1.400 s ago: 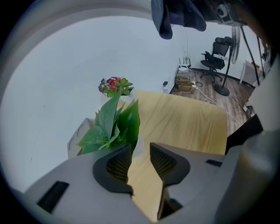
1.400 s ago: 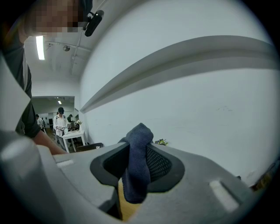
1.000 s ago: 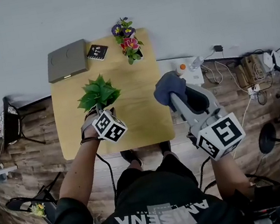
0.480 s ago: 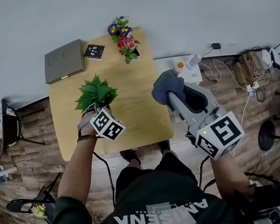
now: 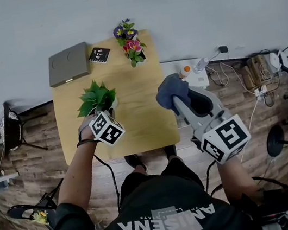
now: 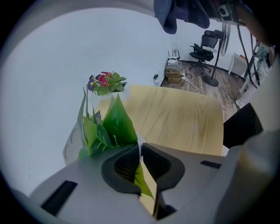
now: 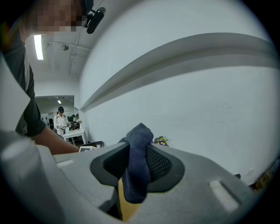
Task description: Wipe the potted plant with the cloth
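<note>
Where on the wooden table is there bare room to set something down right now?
Widest free patch: the middle and near-right of the table, bordered by the green potted plant on the left, the cloth at the right edge and the flowers behind. Crowded: the far edge, with the grey box, black card and flowers.

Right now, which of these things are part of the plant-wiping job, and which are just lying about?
Part of the job:
- green leafy potted plant
- dark blue cloth, clamped in the right claw
- left claw, whose jaws have just been closing on one of the plant's leaves

Just lying about:
- pot of purple and pink flowers
- flat grey box
- small black card
</note>
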The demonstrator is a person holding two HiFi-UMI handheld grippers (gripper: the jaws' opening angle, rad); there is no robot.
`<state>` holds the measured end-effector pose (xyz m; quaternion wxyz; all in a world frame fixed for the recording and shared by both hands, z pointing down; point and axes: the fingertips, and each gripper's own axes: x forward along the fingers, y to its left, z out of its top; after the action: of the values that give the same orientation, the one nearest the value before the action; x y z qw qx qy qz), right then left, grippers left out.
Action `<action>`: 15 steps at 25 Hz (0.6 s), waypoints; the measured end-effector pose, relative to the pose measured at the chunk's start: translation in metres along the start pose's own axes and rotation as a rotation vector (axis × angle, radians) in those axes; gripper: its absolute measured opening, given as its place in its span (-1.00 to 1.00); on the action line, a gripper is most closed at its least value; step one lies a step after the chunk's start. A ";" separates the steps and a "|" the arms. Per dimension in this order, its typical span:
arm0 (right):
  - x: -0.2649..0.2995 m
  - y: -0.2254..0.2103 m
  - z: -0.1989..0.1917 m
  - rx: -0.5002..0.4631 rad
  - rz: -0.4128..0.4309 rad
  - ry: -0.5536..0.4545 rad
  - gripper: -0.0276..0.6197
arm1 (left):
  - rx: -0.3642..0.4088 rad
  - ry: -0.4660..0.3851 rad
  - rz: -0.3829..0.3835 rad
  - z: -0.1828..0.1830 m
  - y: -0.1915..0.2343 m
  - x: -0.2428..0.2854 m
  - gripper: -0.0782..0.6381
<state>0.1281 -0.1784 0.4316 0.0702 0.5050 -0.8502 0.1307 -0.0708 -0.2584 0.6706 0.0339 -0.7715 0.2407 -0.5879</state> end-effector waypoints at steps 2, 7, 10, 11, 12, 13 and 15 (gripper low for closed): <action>0.001 0.004 0.003 -0.003 0.005 -0.003 -0.57 | -0.023 -0.018 -0.011 0.001 0.001 -0.008 -0.71; 0.004 0.014 0.017 -0.016 0.022 -0.031 -0.57 | -0.091 -0.060 -0.066 0.004 0.006 -0.037 -0.71; 0.006 0.021 0.031 -0.033 0.039 -0.055 -0.57 | -0.134 -0.098 -0.088 0.007 0.009 -0.059 -0.71; 0.007 0.023 0.035 -0.034 0.042 -0.062 -0.57 | -0.139 -0.112 -0.087 0.007 0.010 -0.068 -0.71; 0.007 0.025 0.039 -0.035 0.045 -0.069 -0.57 | -0.146 -0.125 -0.090 0.008 0.011 -0.076 -0.71; 0.007 0.027 0.043 -0.035 0.048 -0.076 -0.57 | -0.157 -0.139 -0.095 0.010 0.012 -0.085 -0.71; 0.007 0.032 0.051 -0.039 0.055 -0.090 -0.57 | -0.189 -0.172 -0.113 0.014 0.013 -0.104 -0.71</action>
<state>0.0972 -0.1845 0.3794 0.0382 0.4855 -0.8684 0.0932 -0.0817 -0.2306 0.5694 -0.0515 -0.8312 0.2474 -0.4952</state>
